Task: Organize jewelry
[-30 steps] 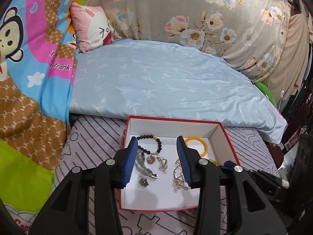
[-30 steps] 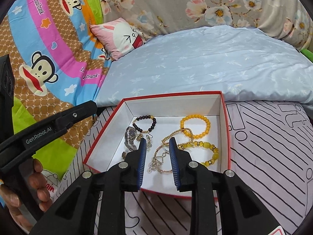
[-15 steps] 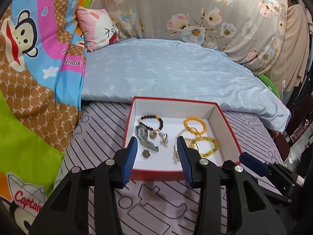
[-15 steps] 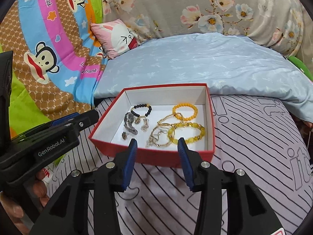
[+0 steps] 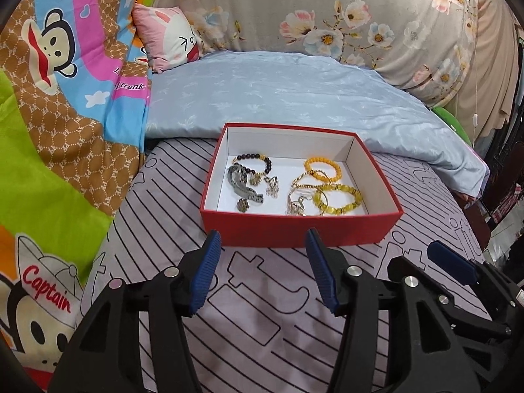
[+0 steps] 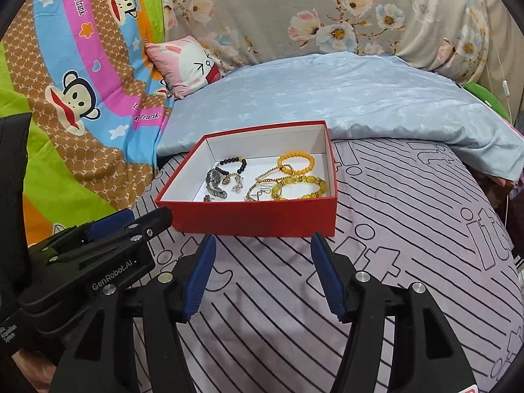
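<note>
Left wrist view first: there's a red box (image 5: 304,229) with a white inside, lid off, sitting on the striped bedsheet (image 5: 262,311). Inside it, on the left, a black bead bracelet (image 5: 253,160), a metal wristwatch (image 5: 244,185) and a few small charm-like bits that are too small to make out. On the right, an orange bead bracelet (image 5: 322,167), a yellow bead bracelet (image 5: 339,198) and a tangle of thin gold and silver chains (image 5: 299,196) that I can't separate. The box's near wall cuts off the lowest pieces. The left gripper (image 5: 260,270) hangs short of the box over the sheet, jaws spread with nothing between them; they've just been opening. The right gripper shows at the lower right, only partly in view.

Right wrist view: same box (image 6: 255,221), seen more from the right, same jewelry, with the front wall hiding the bottom edge of the watch (image 6: 216,183) and chains. The right gripper (image 6: 262,276) is also short of the box, jaws wide apart and empty, just been opening too. The left gripper's black body pokes in from the left, its tip just beside the box's near corner. A blue quilt (image 6: 327,98) lies behind the box.
</note>
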`<state>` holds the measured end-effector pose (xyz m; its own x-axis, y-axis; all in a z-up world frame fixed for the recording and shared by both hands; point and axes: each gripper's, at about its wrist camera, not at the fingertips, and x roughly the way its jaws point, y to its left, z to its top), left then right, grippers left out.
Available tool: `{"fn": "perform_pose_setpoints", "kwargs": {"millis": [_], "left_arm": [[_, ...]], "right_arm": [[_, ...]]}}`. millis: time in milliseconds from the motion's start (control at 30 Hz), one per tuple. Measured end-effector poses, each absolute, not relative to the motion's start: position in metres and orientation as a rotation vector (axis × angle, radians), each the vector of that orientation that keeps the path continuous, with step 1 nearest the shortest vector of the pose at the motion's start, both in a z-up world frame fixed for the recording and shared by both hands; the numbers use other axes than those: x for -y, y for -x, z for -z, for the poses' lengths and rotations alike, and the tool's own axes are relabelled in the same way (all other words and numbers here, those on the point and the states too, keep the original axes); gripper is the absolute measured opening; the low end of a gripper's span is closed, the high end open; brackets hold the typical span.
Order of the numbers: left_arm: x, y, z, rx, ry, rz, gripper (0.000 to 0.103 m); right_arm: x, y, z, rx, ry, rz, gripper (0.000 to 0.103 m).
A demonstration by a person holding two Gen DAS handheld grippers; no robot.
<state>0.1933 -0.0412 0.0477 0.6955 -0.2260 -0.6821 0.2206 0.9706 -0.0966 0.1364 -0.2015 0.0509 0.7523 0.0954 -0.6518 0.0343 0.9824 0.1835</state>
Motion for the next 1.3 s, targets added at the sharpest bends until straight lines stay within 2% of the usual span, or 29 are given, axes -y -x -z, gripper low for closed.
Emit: {"fn": "perform_pose_setpoints", "kwargs": {"millis": [467,1133,1200,1300], "left_arm": [[0.038,-0.172,-0.045,-0.754,-0.023,0.187,0.053],[0.044,-0.204,-0.033,-0.747,-0.032,0.123,0.057],[0.044,-0.204,-0.032,-0.747,-0.032,0.12,0.058],[0.045,-0.202,-0.032,-0.734,-0.039,0.107,0.065]], "right_arm": [[0.194,-0.121,-0.051,-0.717,-0.153,0.001,0.061],[0.196,-0.15,-0.041,-0.715,-0.13,0.075,0.064],[0.196,-0.151,-0.04,-0.713,-0.128,0.083,0.064],[0.199,-0.15,-0.04,-0.709,-0.136,0.091,0.065]]}}
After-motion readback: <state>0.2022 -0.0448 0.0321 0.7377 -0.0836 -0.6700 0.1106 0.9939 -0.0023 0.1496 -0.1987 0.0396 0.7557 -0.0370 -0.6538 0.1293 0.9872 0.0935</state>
